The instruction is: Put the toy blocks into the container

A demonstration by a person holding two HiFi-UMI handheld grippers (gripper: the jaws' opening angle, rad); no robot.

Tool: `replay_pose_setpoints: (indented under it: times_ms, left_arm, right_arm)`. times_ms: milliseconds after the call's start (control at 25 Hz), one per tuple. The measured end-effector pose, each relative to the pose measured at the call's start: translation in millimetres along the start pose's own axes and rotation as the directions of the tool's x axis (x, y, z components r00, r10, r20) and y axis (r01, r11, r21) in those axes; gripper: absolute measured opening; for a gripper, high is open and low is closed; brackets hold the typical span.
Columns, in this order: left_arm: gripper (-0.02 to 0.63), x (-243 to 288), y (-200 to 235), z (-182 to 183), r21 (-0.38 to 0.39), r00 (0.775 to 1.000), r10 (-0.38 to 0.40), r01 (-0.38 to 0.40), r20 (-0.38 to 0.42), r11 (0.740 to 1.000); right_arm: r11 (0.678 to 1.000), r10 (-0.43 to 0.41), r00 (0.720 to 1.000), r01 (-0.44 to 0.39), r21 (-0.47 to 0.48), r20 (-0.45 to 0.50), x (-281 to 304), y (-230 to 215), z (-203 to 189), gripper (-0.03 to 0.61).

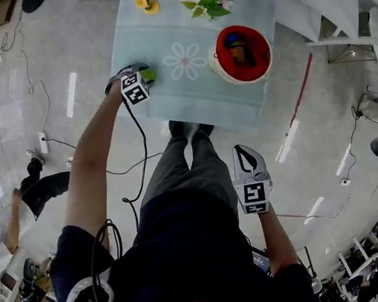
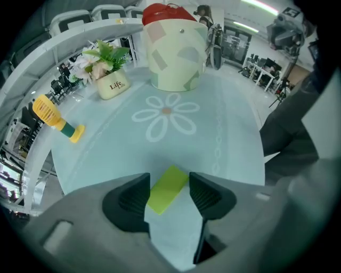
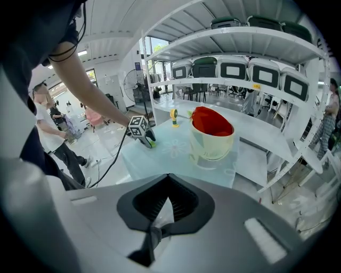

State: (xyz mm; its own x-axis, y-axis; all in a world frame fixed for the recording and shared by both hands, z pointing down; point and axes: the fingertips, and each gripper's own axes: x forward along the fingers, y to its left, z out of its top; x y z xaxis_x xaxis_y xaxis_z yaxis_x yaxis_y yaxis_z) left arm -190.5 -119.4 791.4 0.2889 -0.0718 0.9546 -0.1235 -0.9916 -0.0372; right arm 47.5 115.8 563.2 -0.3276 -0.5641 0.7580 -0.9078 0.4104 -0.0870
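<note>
I am holding the left gripper [image 2: 169,181] pointing steeply down at the near left of the pale blue tablecloth with a white flower print [image 2: 224,133]. Its jaws are standing apart, straddling the flat yellow-green rectangular toy block [image 2: 166,191]. The left pad is sitting just beside one long edge and the right pad is not yet pressing, so I am not gripping anything.

I am judging this block to be light, stiff and smooth-faced, so it is likely to slip rather than crush. It is lying flat, so I am planning to take it across its narrow width at mid-length, with the pads low but clear of the cloth.

The cream bucket with red lining [image 1: 222,65] is waiting at the far right, already holding some blocks. The right gripper [image 3: 168,178] is hanging off the table, clenched on nothing.
</note>
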Motion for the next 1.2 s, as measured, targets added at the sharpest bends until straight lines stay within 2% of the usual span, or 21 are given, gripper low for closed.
replay_pose_setpoints:
  times_ms: [200, 520, 760, 960, 1200]
  left_arm:
    - [0.230, -1.4, -1.6, 2.6, 0.037, 0.997, -0.076, 0.077, -0.023, 0.996]
    - [0.206, 0.4, -3.0, 1.5, 0.096, 0.987, -0.146, 0.152, -0.065, 0.984]
    - [0.192, -2.6, -6.7, 7.6, 0.108, 0.976, -0.207, 0.214, -0.074, 0.971]
    - [0.174, -5.3, -7.1, 9.3, 0.131, 0.979, -0.197, 0.203, -0.058, 0.970]
    - [0.151, -4.3, -2.2, 7.0, 0.117, 0.986, -0.162, 0.165, -0.038, 0.979]
  right_arm:
    - [1.000, 0.005, 1.000, -0.005, 0.006, 0.000, 2.0, 2.2, 1.3, -0.002]
    - [1.000, 0.005, 1.000, -0.005, 0.015, -0.001, 3.3, 1.6, 4.2, -0.002]
    - [1.000, 0.000, 1.000, 0.000, 0.023, 0.003, 4.0, -0.4, 4.9, -0.002]
    - [1.000, -0.001, 1.000, 0.001, 0.024, 0.004, 3.6, 1.2, 5.7, -0.002]
    - [1.000, 0.000, 1.000, 0.000, 0.024, -0.001, 5.2, 1.0, 5.4, -0.002]
